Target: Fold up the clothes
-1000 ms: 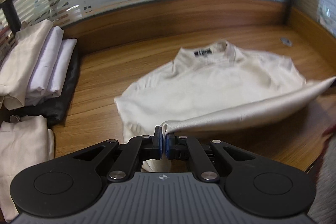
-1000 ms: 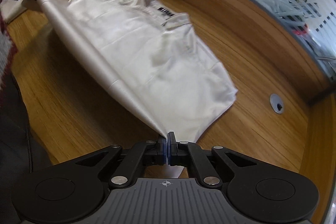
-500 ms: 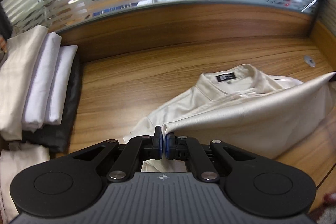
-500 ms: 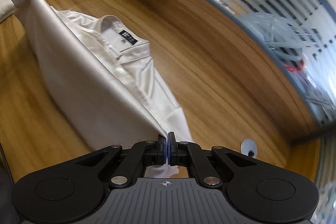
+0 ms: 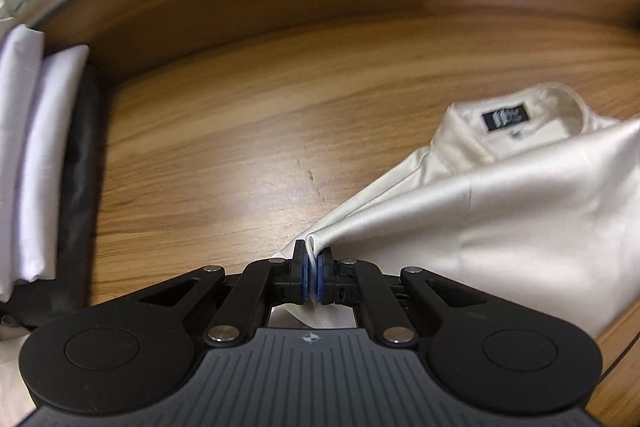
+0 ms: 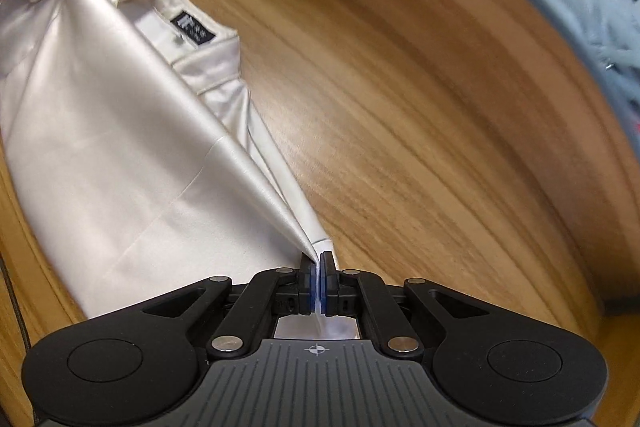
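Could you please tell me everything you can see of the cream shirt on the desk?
The shirt is cream, of smooth cloth with a slight sheen. Its collar faces up and shows a dark label inside. It lies on the wooden desk, with its lower part lifted and drawn over towards the collar as a taut fold. The left gripper pinches one corner of that fold. The right gripper has the other corner between its jaws, which are opening. The sleeves cannot be made out.

Cream shirt (image 5: 520, 227) with a black label (image 5: 505, 117); brown wood-grain worktop (image 5: 240, 147); at 9 o'clock, white folded clothes (image 5: 36, 147) on black cloth (image 5: 80, 187).
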`<state>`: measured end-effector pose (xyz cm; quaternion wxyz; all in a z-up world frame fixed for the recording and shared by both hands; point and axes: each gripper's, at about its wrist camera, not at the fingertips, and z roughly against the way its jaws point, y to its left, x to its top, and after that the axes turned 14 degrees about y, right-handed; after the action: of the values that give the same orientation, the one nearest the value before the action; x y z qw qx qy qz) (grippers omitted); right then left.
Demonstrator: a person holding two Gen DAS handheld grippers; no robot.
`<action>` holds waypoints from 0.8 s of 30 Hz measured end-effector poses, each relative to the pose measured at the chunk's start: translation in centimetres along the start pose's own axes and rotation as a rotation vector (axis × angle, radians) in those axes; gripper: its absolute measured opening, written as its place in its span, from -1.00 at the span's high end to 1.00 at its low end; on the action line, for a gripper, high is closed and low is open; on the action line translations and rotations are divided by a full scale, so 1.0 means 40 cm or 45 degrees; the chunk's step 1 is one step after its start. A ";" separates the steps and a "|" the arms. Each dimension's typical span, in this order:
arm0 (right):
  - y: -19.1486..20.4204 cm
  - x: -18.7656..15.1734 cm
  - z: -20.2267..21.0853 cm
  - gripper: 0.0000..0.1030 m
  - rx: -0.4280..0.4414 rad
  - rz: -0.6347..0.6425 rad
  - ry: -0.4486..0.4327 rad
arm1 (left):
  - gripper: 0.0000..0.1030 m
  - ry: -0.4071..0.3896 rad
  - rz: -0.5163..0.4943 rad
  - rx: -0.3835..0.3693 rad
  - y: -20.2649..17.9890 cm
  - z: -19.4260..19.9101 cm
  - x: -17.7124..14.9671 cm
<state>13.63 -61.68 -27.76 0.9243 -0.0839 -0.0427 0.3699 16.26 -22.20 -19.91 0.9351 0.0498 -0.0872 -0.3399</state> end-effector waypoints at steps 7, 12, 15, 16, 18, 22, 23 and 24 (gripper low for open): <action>-0.002 -0.029 -0.002 0.32 -0.050 -0.038 -0.017 | 0.40 -0.052 0.059 -0.026 0.031 0.011 -0.026; -0.038 -0.097 0.064 0.12 0.001 -0.240 -0.094 | 0.22 -0.129 0.177 -0.108 0.096 0.100 -0.111; -0.054 -0.162 0.103 0.09 0.074 -0.405 -0.135 | 0.12 -0.140 0.247 -0.157 0.120 0.134 -0.176; -0.057 -0.184 0.113 0.09 0.098 -0.456 -0.147 | 0.10 -0.140 0.271 -0.176 0.128 0.142 -0.197; -0.053 -0.223 0.123 0.09 0.140 -0.538 -0.157 | 0.05 -0.140 0.326 -0.207 0.139 0.151 -0.240; -0.029 -0.278 0.124 0.09 0.196 -0.647 -0.149 | -0.10 -0.148 0.428 -0.271 0.156 0.154 -0.310; -0.019 -0.288 0.122 0.09 0.205 -0.660 -0.144 | -0.12 -0.151 0.442 -0.285 0.159 0.154 -0.323; -0.010 -0.299 0.120 0.09 0.215 -0.669 -0.140 | -0.12 -0.152 0.440 -0.294 0.157 0.154 -0.334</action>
<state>4.56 -69.63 -23.19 0.9885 0.0275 -0.0821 0.1240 8.94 -9.00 -14.65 0.9722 -0.0934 -0.1101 -0.1845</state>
